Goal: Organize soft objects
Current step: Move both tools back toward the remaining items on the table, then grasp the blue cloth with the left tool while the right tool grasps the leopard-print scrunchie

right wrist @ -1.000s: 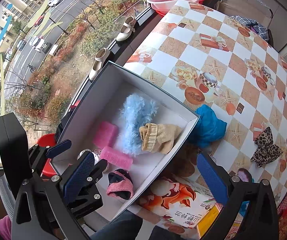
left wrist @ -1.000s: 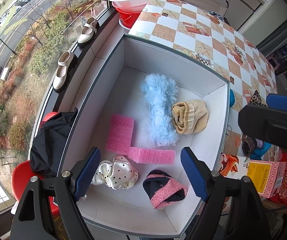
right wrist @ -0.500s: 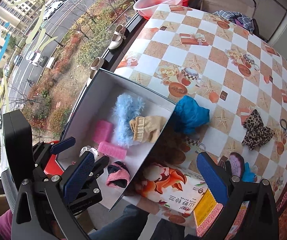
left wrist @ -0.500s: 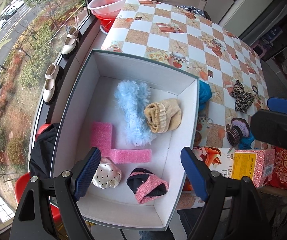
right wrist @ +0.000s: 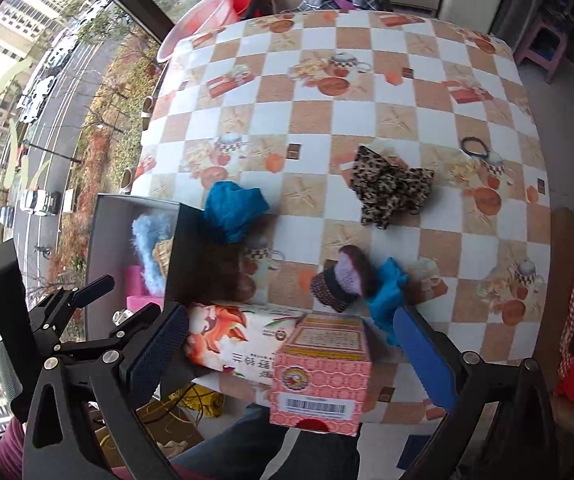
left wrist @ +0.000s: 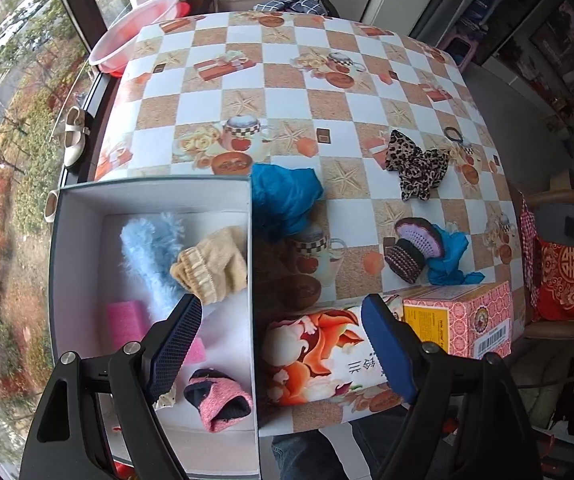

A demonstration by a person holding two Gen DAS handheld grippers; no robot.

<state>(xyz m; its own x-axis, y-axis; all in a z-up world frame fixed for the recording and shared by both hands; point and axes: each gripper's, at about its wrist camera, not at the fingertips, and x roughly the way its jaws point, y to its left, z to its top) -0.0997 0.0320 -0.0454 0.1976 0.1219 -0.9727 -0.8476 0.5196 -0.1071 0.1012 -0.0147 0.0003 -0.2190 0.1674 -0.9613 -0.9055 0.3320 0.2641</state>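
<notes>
Home: patterned tablecloth (left wrist: 287, 92), shoes (left wrist: 74, 142) on windowsill

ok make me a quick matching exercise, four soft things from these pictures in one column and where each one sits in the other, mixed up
Things:
1. fluffy light-blue duster
2. leopard-print fabric bow
3. crumpled blue cloth
4. pink and black knitted sock

Places:
A. on the checkered tablecloth, against the outer wall of the white box
B. inside the box, near corner
C. out on the tablecloth, far from the box
D. inside the box, beside the rolled beige sock

Pairs: 1-D, 2-C, 3-A, 4-B
</notes>
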